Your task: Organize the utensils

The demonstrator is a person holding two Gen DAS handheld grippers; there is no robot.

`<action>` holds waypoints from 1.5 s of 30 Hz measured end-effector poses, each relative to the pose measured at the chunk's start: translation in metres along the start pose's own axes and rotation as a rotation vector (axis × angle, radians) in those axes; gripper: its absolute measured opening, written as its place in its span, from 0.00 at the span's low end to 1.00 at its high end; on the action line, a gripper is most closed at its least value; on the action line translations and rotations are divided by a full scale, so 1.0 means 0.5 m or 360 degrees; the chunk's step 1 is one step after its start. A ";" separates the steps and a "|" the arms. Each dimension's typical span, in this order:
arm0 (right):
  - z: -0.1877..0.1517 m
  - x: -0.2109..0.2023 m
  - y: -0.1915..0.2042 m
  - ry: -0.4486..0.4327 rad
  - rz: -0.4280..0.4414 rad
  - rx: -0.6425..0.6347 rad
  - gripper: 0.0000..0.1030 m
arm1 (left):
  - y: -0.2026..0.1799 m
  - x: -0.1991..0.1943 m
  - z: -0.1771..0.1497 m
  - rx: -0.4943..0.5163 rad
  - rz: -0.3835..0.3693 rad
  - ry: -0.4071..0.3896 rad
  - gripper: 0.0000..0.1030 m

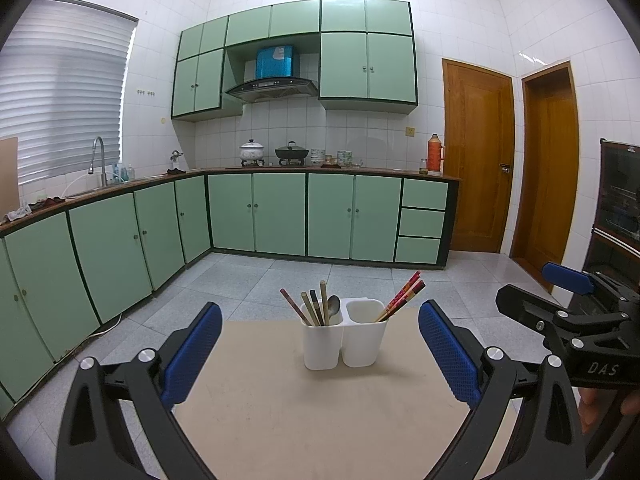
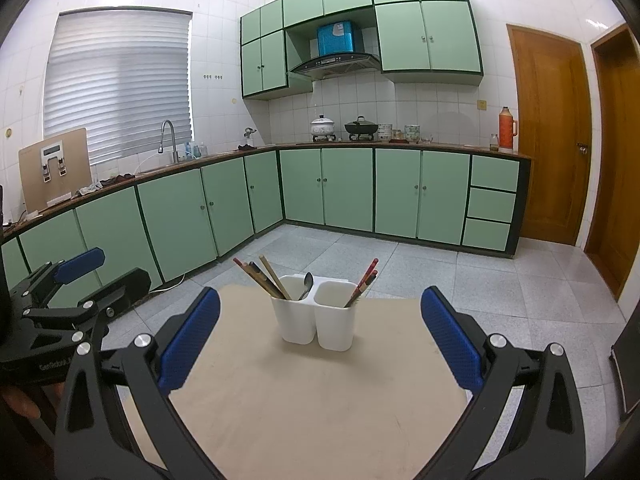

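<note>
**Two compartments, mixed contents, both jaws empty**

Two-cell white utensil holder (image 1: 344,340) upright near far edge of tabletop (image 1: 320,420), dead ahead of both cameras. Left cell: spoon (image 1: 333,307) bowl-up plus several mixed chopsticks (image 1: 310,308), fanned out and leaning left. Right cell: red patterned chopsticks (image 1: 402,296) only, leaning right.

Left gripper (image 1: 320,356): jaws spread wide, nothing between pads. Right gripper (image 2: 320,344): same, spread and empty. Neither touching holder; both well short of it, holder framed between the fingers in each wrist view.

Key relation: all utensil long axes near vertical, tilted outward, tips above the rim. Access from above or front along the shafts; likely a pinch on the exposed upper part, then a lift out along the lean. Left cell sits toward left gripper, right cell toward right gripper; little to choose on reach otherwise. Judging by the task, spoon looks like the odd item among chopsticks, so left gripper probably the better placed.

Hard to tell:
- exact chopstick count in left cell, shafts overlap
- lower halves of all utensils hidden by holder walls
- spoon handle mostly hidden, only bowl clear
- near edge of tabletop cut off by gripper bodies
- whether red sticks are a full pair or more
</note>
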State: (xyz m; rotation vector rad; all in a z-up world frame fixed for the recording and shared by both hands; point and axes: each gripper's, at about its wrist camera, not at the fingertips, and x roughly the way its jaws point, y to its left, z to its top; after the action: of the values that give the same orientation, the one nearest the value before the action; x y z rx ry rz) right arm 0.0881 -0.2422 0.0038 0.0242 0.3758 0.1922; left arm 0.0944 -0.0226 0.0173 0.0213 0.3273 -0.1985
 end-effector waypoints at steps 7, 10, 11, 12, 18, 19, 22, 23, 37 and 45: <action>0.001 0.000 0.001 0.0000 0.0000 0.0000 0.95 | 0.000 0.000 0.000 0.0000 -0.0001 0.0000 0.94; 0.001 0.000 0.001 0.0001 0.0001 0.0002 0.95 | 0.000 0.000 0.000 0.0000 -0.0001 0.0000 0.94; 0.001 0.000 0.001 0.0000 0.0000 0.0002 0.95 | -0.001 0.000 0.000 0.0000 -0.0001 -0.0001 0.94; 0.000 0.000 0.000 0.0001 0.0000 0.0002 0.95 | 0.000 0.000 0.000 0.0001 0.0000 -0.0001 0.94; 0.001 0.000 0.001 0.0001 0.0001 0.0004 0.95 | 0.000 0.001 0.000 0.0000 -0.0003 0.0001 0.94; 0.001 0.000 0.001 0.0002 0.0000 0.0003 0.95 | 0.000 0.000 0.000 0.0000 -0.0001 0.0000 0.94; 0.001 0.000 0.001 0.0002 0.0000 0.0002 0.95 | 0.000 0.001 0.000 -0.0001 -0.0002 0.0002 0.94; 0.001 0.000 0.001 0.0002 0.0000 0.0003 0.95 | 0.000 0.000 -0.001 -0.0001 -0.0001 0.0001 0.94; 0.002 -0.001 0.003 0.0002 0.0003 0.0005 0.95 | 0.000 0.001 0.000 0.0000 -0.0001 0.0003 0.94; -0.004 -0.002 0.008 0.0007 0.0004 0.0007 0.95 | -0.003 -0.002 -0.005 -0.0005 -0.0002 0.0001 0.94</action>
State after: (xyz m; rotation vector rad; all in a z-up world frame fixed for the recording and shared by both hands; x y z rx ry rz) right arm 0.0855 -0.2384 0.0025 0.0286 0.3806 0.1937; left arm 0.0921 -0.0239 0.0154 0.0178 0.3285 -0.1994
